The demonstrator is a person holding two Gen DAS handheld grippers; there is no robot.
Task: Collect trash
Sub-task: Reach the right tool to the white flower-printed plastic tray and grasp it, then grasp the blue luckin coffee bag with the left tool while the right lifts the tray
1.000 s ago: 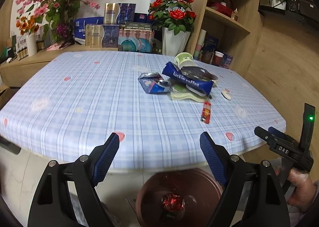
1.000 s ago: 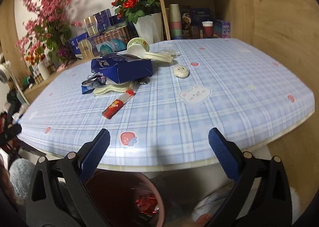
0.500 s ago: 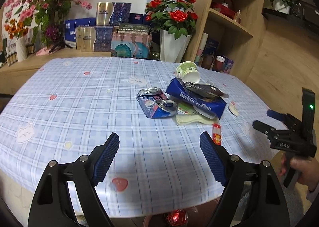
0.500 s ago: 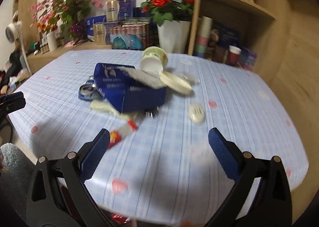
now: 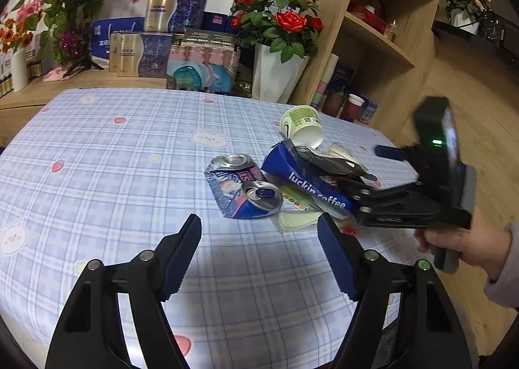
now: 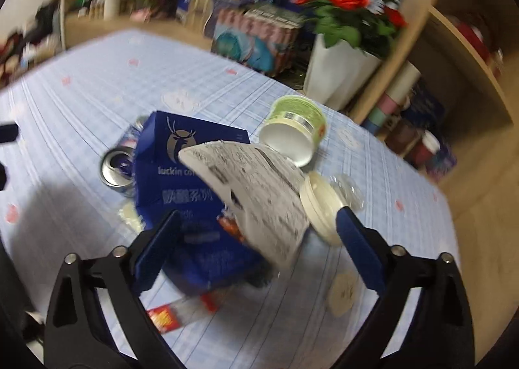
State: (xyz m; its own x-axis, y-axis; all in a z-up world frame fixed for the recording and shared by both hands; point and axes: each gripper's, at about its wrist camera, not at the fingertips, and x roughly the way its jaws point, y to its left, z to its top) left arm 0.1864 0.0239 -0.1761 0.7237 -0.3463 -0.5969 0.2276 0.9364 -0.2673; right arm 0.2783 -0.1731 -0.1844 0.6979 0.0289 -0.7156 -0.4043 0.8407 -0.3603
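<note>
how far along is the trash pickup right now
No trash visibly collected. Both grippers are open and empty: the right gripper is poised at the blue coffee bag. Left: crushed can, green cup, red wrapper on the table.

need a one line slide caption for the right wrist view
Open right gripper closing in on the blue luckin coffee bag amid trash on the plaid tablecloth.
</note>
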